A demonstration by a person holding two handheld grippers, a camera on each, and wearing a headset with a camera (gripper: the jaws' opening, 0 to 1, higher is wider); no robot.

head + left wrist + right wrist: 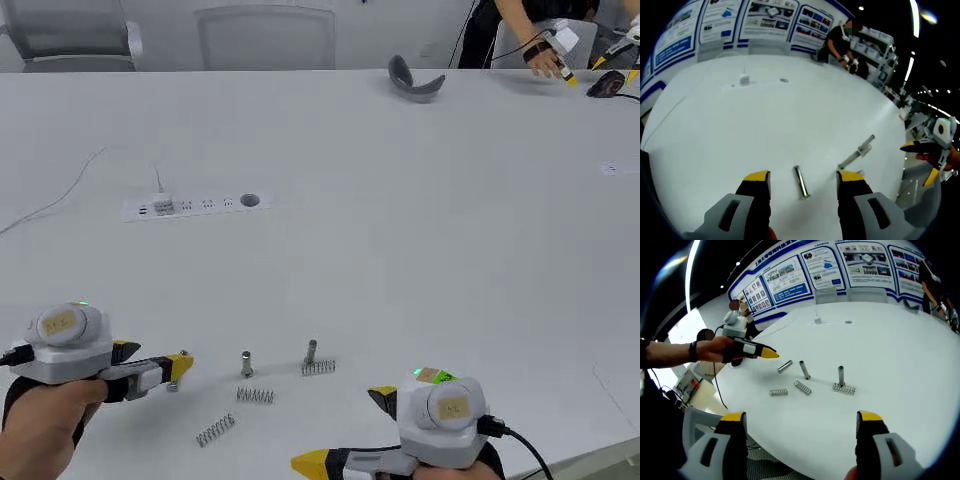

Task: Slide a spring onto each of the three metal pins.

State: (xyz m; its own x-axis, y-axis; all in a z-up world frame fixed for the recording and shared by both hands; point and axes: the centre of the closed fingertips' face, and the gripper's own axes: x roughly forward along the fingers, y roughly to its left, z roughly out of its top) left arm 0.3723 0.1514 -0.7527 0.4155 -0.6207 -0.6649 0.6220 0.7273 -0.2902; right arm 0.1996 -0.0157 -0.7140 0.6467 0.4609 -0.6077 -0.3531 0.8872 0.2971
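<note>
Presently: both tools open, no spring on any pin

We hold the left tool (803,176) with its jaws apart on either side of one pin (801,182), which appears to lie flat on the desk (765,125). The right tool (800,416) also gapes, short of two upright pins (841,375) and three loose springs (802,387). We judge two risks. An off-centre grip could roll the flat pin away, and a careless nudge could scatter springs or topple an upright pin.

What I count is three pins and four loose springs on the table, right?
Not quite: there are three loose springs, not four. The head view shows them lying on the table near the three pins.
</note>
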